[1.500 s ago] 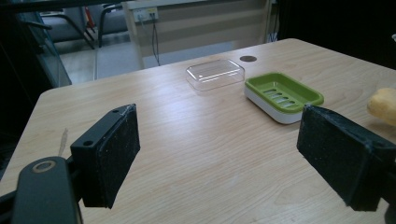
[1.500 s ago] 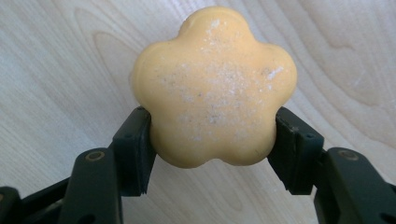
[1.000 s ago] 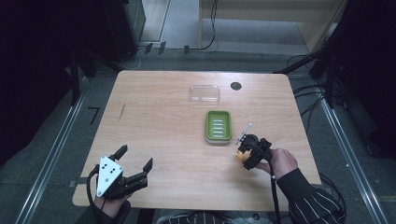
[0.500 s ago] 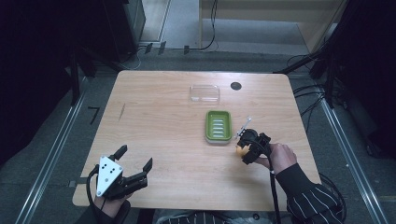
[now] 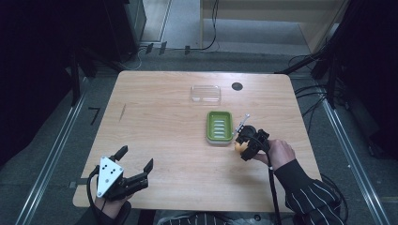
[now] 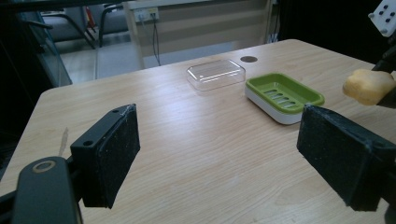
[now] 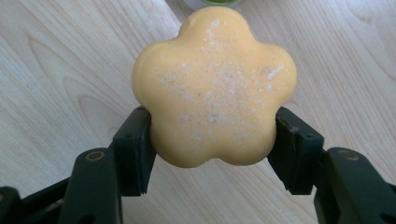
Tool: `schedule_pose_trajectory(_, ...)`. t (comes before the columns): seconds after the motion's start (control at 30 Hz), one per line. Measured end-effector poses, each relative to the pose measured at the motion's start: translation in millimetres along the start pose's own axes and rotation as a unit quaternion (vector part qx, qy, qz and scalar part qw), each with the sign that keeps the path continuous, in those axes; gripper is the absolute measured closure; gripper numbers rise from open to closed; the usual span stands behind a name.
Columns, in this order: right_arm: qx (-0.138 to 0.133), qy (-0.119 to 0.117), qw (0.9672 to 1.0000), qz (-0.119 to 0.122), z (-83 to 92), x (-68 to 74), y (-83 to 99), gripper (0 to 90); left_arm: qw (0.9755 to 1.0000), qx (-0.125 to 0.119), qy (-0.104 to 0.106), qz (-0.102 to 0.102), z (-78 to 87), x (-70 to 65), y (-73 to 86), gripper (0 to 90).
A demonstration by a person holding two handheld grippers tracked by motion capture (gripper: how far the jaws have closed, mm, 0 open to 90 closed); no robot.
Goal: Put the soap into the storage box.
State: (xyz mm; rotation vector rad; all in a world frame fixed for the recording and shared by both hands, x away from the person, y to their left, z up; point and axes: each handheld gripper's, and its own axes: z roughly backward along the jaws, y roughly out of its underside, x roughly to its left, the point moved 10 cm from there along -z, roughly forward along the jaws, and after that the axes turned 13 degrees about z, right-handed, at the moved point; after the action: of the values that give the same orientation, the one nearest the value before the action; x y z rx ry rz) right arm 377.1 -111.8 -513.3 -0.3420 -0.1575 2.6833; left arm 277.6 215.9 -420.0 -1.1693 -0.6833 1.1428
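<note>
**Flower-shaped soap gripped beside the green dish**

The right gripper (image 5: 245,143) has its jaws closed on a yellow soap (image 7: 214,88), a thick bar moulded as a five-lobed flower. Its surface is matte and waxy, dusted with pale, chalky specks across the broad face. The flat black pads press against two opposite lobes, and the bar stands out beyond the jaw tips above the wood. In the high view the soap sits just beside the near right corner of the soap dish (image 5: 219,126), close to it but apart.

The dish is a rounded rectangle of glossy lime-green plastic with a row of drainage slots in its floor, set on a white base. Behind it lies a clear lid (image 5: 205,93) of thin transparent plastic, also a rounded rectangle, resting flat and well apart from the dish.

The counter (image 5: 159,117) is pale wood-grain laminate with rounded corners and a small dark round grommet (image 5: 237,86) near its far edge.

The left gripper (image 5: 138,171) rests at the near left corner, its jaws spread wide with nothing between them; its pads are black, flat and finely textured.
</note>
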Motion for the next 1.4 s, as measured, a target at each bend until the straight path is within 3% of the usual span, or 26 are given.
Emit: schedule_pose_trajectory(1.4,-0.020,0.019,0.9995,0.017,5.0,-20.6,-37.0,39.8,1.0000,-0.001,0.001,0.001,-0.1,-0.2,0.0,13.7)
